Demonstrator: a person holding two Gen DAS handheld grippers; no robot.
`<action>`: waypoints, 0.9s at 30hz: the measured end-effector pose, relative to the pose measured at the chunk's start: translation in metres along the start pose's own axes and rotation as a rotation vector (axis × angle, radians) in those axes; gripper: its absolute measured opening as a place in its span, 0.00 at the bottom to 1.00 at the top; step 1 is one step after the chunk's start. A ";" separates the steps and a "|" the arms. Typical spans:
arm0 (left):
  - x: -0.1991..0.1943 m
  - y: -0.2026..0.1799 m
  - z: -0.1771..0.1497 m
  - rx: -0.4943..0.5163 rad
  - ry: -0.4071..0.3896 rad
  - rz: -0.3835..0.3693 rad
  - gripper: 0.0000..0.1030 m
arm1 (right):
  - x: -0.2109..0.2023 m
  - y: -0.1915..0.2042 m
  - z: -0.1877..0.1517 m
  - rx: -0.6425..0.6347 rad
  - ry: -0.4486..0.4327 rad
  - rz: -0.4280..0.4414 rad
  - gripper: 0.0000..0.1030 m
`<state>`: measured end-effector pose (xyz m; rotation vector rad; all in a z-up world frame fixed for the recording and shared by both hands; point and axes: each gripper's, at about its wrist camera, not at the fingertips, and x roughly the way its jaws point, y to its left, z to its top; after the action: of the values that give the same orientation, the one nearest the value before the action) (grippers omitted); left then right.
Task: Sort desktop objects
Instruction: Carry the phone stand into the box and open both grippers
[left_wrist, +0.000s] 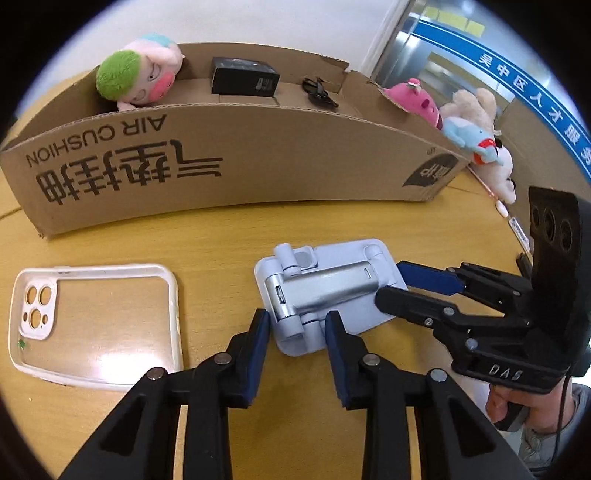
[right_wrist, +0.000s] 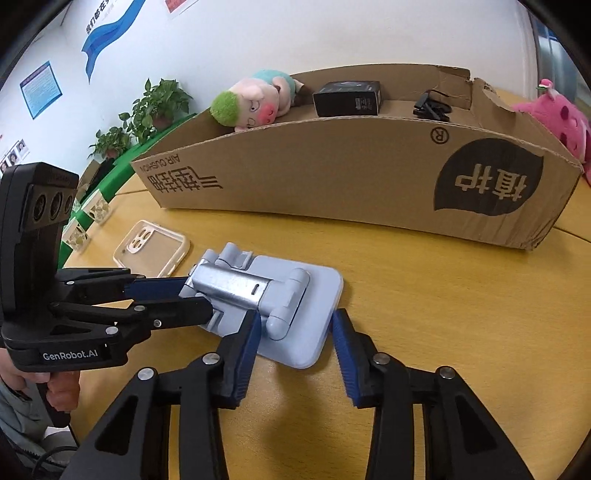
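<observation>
My left gripper (left_wrist: 295, 325) and right gripper (right_wrist: 295, 325) both straddle the folded phone stand (left_wrist: 325, 291), jaws open, nothing gripped; I should close squarely before lifting.

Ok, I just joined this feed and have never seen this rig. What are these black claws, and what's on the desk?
They are two hand-held grippers, each with a fisheye camera looking along its fingers. The left gripper and right gripper both sit open around the folded pale-blue phone stand, which lies on the wooden table; neither holds it. A clear phone case lies beside it. Behind stands the brown cardboard box, containing a green-haired plush doll, a small black box and a black clip-like item.
</observation>
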<state>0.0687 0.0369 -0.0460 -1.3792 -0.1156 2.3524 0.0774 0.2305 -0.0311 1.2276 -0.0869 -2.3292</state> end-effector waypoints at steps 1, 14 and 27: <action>-0.001 -0.001 0.000 0.003 0.000 0.006 0.28 | -0.001 -0.001 0.000 0.008 -0.003 0.005 0.36; -0.061 -0.006 0.050 0.038 -0.205 0.019 0.26 | -0.056 0.025 0.050 -0.023 -0.187 -0.026 0.35; -0.073 0.064 0.136 0.000 -0.268 0.103 0.26 | -0.003 0.033 0.159 -0.028 -0.207 0.060 0.35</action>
<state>-0.0354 -0.0312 0.0650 -1.0868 -0.1237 2.6135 -0.0330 0.1754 0.0739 0.9544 -0.1591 -2.3901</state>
